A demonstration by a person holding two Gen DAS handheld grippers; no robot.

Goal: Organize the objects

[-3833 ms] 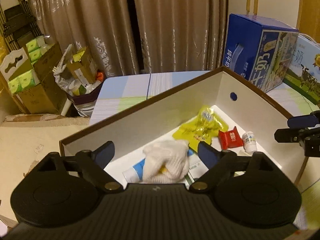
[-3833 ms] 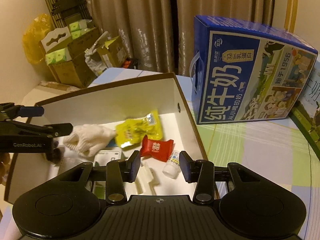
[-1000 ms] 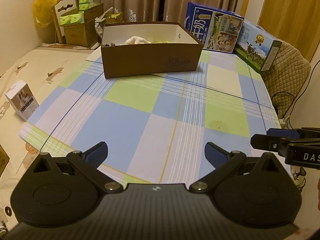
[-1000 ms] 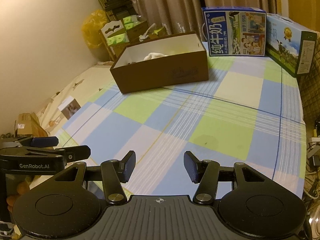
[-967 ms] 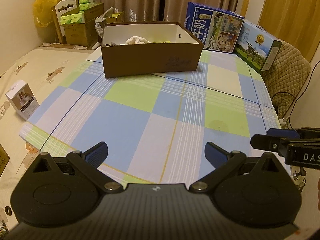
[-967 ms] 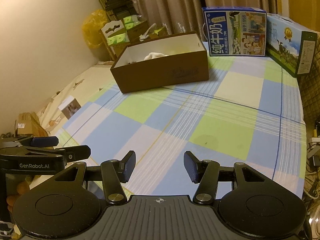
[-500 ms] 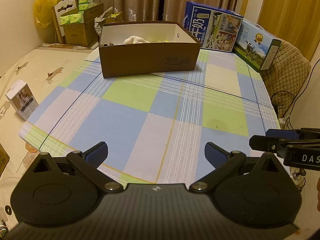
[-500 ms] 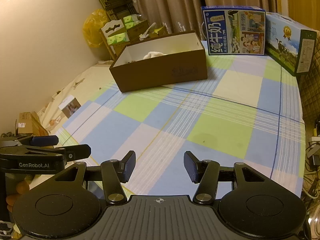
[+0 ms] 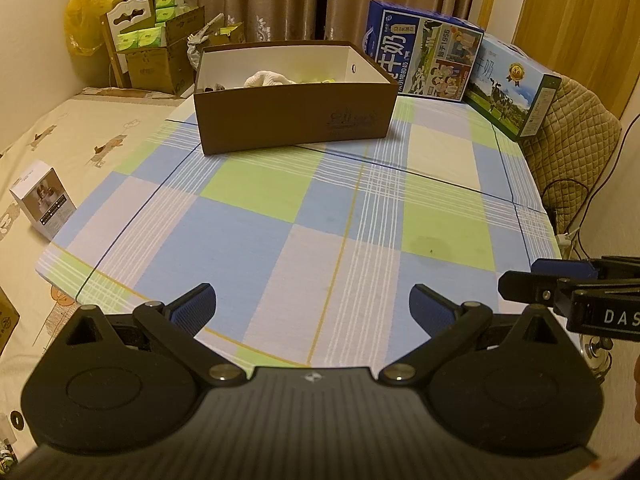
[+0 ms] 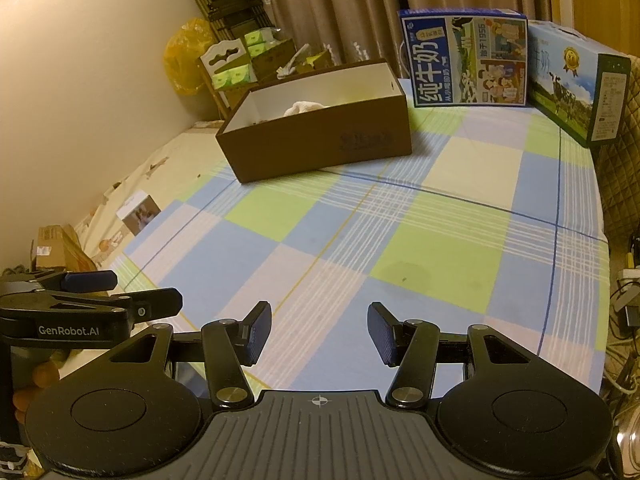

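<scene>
A brown cardboard box (image 9: pixel 294 118) (image 10: pixel 320 140) with a white inside stands at the far end of the checked tablecloth (image 9: pixel 320 216) (image 10: pixel 360 240). A white cloth (image 9: pixel 266 79) (image 10: pixel 302 107) and a bit of yellow packaging show over its rim; the rest of its contents are hidden. My left gripper (image 9: pixel 312 306) hangs open over the near table edge, empty. My right gripper (image 10: pixel 319 334) is open and empty too, at the near edge. Each gripper shows at the side of the other's view: the right gripper (image 9: pixel 520 276) and the left gripper (image 10: pixel 160 300).
Two blue milk cartons (image 9: pixel 424 62) (image 9: pixel 510 88) stand behind and right of the box. A small white box (image 9: pixel 42 200) lies on the beige sheet to the left. Cardboard boxes with green packs (image 9: pixel 154 52) and curtains are behind. A quilted chair (image 9: pixel 572 148) flanks the right edge.
Since 3.8 s ago both grippers have pulled far back from over the box to the near table edge. Over the last second the views shift only slightly.
</scene>
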